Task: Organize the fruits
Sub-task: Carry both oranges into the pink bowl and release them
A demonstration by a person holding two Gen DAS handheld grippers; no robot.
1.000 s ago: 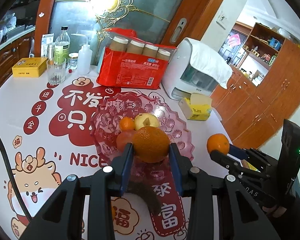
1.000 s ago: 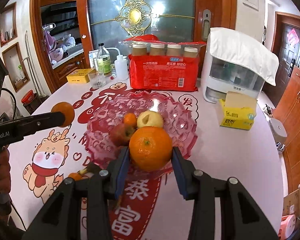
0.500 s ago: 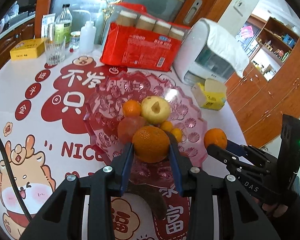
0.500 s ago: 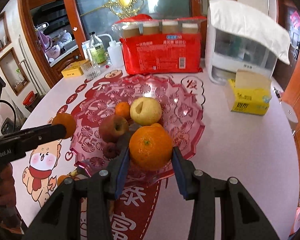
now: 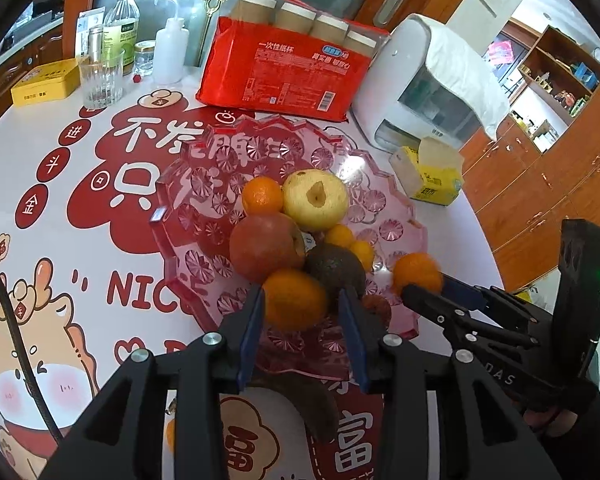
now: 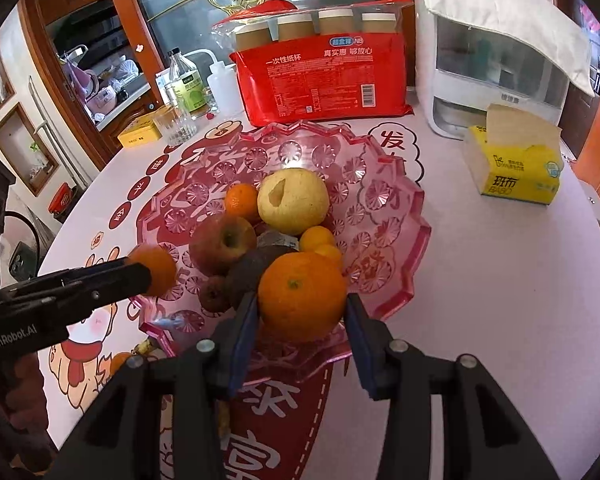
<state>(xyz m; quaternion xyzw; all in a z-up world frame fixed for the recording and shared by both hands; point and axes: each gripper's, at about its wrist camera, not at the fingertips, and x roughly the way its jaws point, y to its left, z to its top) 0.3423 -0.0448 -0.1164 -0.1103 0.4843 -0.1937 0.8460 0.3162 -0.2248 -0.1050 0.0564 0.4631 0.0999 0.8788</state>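
A pink glass plate [image 5: 168, 216] holds a yellow pear [image 5: 316, 200], a red apple [image 5: 264, 248], a tangerine [image 5: 262, 196], a dark avocado [image 5: 336, 264] and small kumquats. My left gripper [image 5: 300, 294] hangs over the plate's near rim and its jaws are opening. An orange [image 5: 294, 300] sits between them, with a gap at the right pad. In the right wrist view my right gripper [image 6: 301, 300] is shut on a bigger orange [image 6: 302, 296] just above the plate [image 6: 416, 216]. The left gripper [image 6: 140, 272] shows there at the left rim.
Behind the plate stand a red pack of paper cups [image 5: 288, 76], a white appliance [image 5: 428, 92] and a yellow tissue box [image 5: 428, 176]. A glass [image 5: 100, 80], bottles and a yellow tin [image 5: 46, 84] are far left. A small orange [image 6: 118, 362] lies on the table near the front.
Both grippers have sunk toward the plate with their oranges. The left jaws have widened, and a gap now shows beside its orange.
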